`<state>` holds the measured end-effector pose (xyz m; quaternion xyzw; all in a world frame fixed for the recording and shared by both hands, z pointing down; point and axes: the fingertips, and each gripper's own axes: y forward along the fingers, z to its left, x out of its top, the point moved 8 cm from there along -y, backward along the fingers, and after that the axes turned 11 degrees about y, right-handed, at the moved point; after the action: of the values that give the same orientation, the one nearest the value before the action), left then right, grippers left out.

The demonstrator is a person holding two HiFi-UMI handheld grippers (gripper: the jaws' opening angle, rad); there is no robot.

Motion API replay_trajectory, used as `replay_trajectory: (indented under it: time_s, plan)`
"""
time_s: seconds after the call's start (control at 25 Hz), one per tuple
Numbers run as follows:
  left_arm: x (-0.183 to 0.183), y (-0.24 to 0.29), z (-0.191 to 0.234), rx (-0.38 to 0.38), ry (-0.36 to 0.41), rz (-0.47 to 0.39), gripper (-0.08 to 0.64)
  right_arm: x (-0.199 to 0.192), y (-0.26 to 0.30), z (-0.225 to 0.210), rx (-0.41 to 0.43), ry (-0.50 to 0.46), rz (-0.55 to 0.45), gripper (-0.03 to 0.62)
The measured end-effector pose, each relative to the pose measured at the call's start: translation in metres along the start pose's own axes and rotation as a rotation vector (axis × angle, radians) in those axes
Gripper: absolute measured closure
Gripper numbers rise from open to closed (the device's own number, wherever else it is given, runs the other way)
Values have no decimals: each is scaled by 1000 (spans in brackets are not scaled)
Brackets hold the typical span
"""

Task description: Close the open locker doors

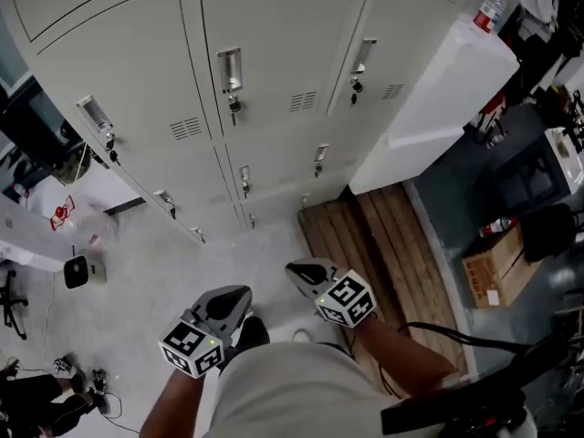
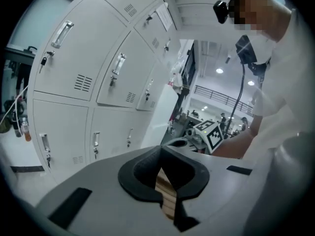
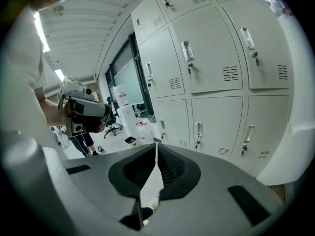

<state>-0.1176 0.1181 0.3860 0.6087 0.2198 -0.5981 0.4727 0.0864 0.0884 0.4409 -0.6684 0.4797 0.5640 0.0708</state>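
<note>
A bank of pale grey lockers point(image 1: 274, 80) fills the upper head view. Every door that shows there sits flush and closed, each with a handle and key. The same lockers point(image 2: 64, 73) point(image 3: 216, 58) appear in both gripper views, also closed. My left gripper point(image 1: 239, 297) hangs low near my body, well back from the lockers, its tips touching and nothing between them point(image 2: 160, 147). My right gripper point(image 1: 299, 270) is beside it over the edge of a wooden pallet, shut and empty point(image 3: 156, 146). Each gripper shows in the other's view: the left gripper point(image 3: 81, 109), the right gripper's marker cube point(image 2: 211, 134).
A wooden pallet point(image 1: 383, 245) lies on the floor right of the lockers' foot. A tall white cabinet point(image 1: 447, 99) with a bottle point(image 1: 493, 7) on top stands against the lockers' right end. A cardboard box point(image 1: 493, 276) is at right, a small white device point(image 1: 82, 270) at left.
</note>
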Motion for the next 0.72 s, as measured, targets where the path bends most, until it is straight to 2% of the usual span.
replay_trajectory:
  time_s: [0.2, 0.36, 0.52, 0.72]
  plan:
    - [2, 2, -71, 52, -12, -9, 549, -28, -67, 21, 57, -60, -6, 568]
    - [-7, 1, -117, 83, -54, 10, 549, -45, -104, 35, 106, -89, 6, 569]
    - [-14, -3, -143, 77, -60, 34, 549, -57, -120, 50, 148, -105, 1, 569]
    - [-12, -6, -150, 38, -36, 34, 549, -56, -126, 71, 157, -116, -26, 569]
